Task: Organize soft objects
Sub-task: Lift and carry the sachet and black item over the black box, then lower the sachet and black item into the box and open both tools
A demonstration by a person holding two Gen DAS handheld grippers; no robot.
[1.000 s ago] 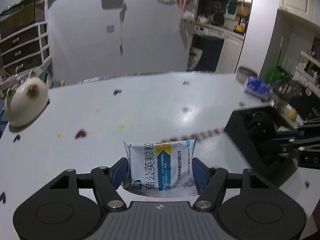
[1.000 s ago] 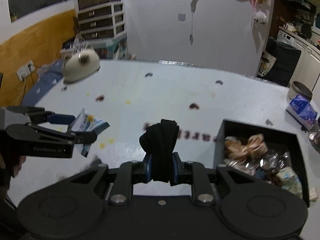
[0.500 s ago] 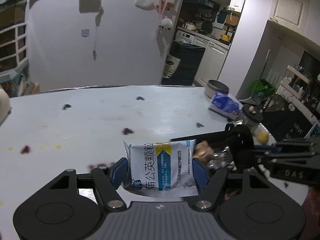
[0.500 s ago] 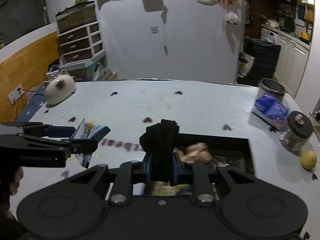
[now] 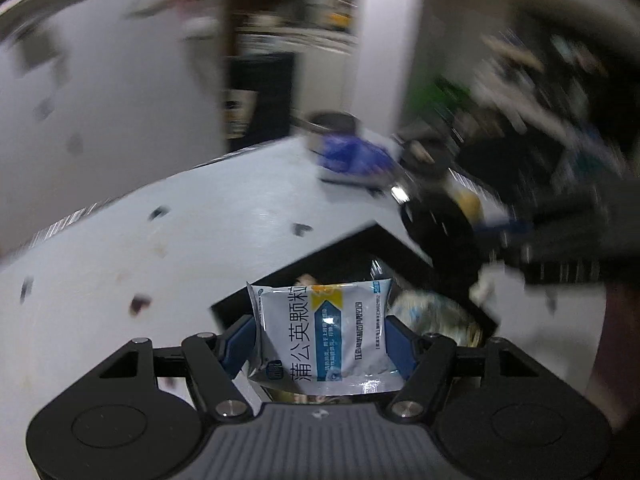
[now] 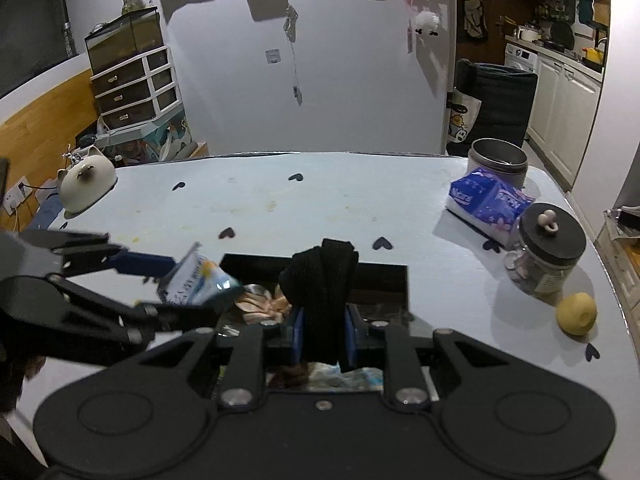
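Both hands have moved across the pale blue worktop (image 6: 320,200) and now hang over the black square box (image 6: 384,276) near its front edge. A second ago they were out over the bare top. The left gripper (image 5: 320,336) has its fingers pressed on the white and blue soft packet (image 5: 322,334). The right gripper (image 6: 322,332) has its fingers squeezed narrow on the black folded cloth strap (image 6: 322,288). Both soft things look ready to be dropped into the box with the other soft bits.
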